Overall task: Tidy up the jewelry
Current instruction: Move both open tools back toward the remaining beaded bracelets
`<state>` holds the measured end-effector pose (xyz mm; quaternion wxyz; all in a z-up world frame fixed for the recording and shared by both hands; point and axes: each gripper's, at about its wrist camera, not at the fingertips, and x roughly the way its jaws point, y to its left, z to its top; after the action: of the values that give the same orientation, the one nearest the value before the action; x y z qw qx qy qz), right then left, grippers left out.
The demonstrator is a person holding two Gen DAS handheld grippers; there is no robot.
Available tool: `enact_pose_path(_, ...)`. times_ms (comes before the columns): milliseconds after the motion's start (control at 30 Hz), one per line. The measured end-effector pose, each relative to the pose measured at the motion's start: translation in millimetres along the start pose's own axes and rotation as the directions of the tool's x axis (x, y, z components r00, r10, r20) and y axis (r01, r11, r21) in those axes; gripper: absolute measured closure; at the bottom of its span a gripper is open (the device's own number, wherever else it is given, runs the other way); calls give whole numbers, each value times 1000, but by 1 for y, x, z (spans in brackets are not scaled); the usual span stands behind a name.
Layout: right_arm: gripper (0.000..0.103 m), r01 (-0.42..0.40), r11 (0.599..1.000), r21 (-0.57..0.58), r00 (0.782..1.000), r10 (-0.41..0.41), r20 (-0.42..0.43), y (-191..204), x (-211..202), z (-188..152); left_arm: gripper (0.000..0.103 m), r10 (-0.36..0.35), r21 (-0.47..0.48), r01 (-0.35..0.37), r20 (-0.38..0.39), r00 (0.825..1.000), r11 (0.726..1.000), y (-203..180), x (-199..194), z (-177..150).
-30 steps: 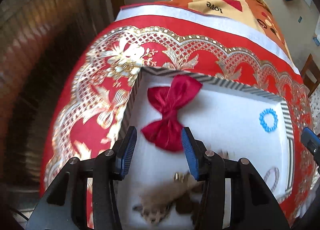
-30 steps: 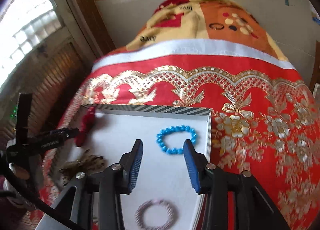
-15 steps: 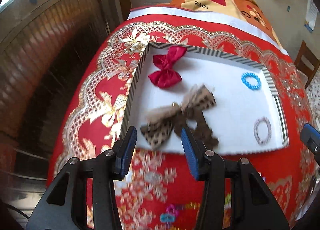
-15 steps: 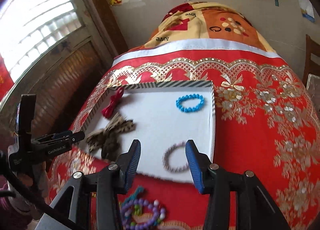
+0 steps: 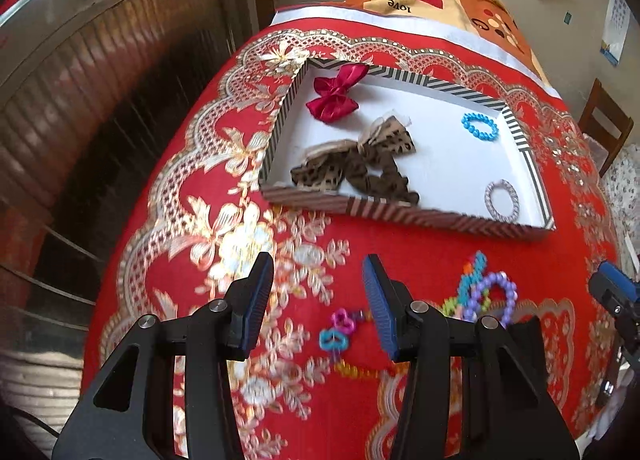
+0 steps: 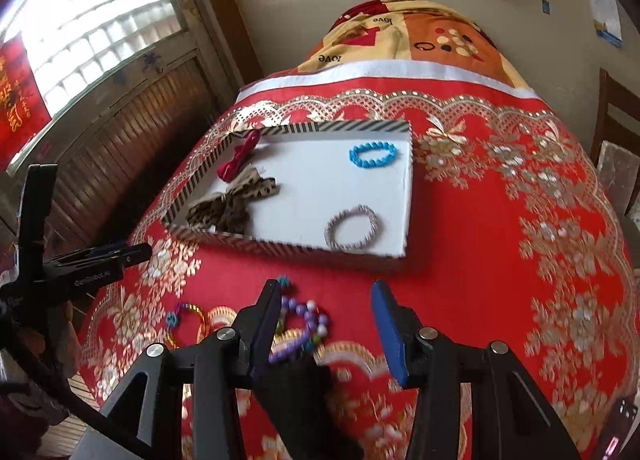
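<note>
Both hand-held grippers, the left (image 5: 318,302) and right (image 6: 324,324), have drawn back from the tray (image 5: 400,210) empty with jaws apart, so the loose bead bracelets (image 5: 486,294) at lower right of the desk (image 5: 420,252) look next.

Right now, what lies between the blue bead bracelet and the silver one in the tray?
Nothing: bare white tray floor separates the blue bracelet from the silver bracelet, clearest in the right wrist view.
</note>
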<state>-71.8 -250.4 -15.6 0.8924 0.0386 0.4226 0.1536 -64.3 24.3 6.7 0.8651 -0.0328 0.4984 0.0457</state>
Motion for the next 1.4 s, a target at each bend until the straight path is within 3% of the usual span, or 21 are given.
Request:
enact_pose_path(367, 59, -3, 1000, -8, 999, 3, -38, 1, -8, -28, 57, -34, -44, 32, -49, 998, 999, 20, -9, -34)
enact_pose_path(667, 59, -46, 999, -21, 996, 44, -72, 12, 4, -35, 57, -73, -43, 68, -145, 987, 997, 29, 8, -63)
enact_pose_path(867, 59, -63, 996, -66, 995, 57, -87, 22, 22, -29, 57, -105, -50, 98, -185, 977, 994, 22, 22, -65)
enact_pose_path(1067, 69, -60, 988, -140, 992, 43, -121, 30, 48, -17, 57, -136, -81, 121, -221, 966, 989, 16, 39, -61)
enact_pose_path(1400, 76, -67, 963, -260, 982, 17, -190, 33, 88, -8, 57, -125, -79, 110, -220, 967, 991, 7, 53, -51)
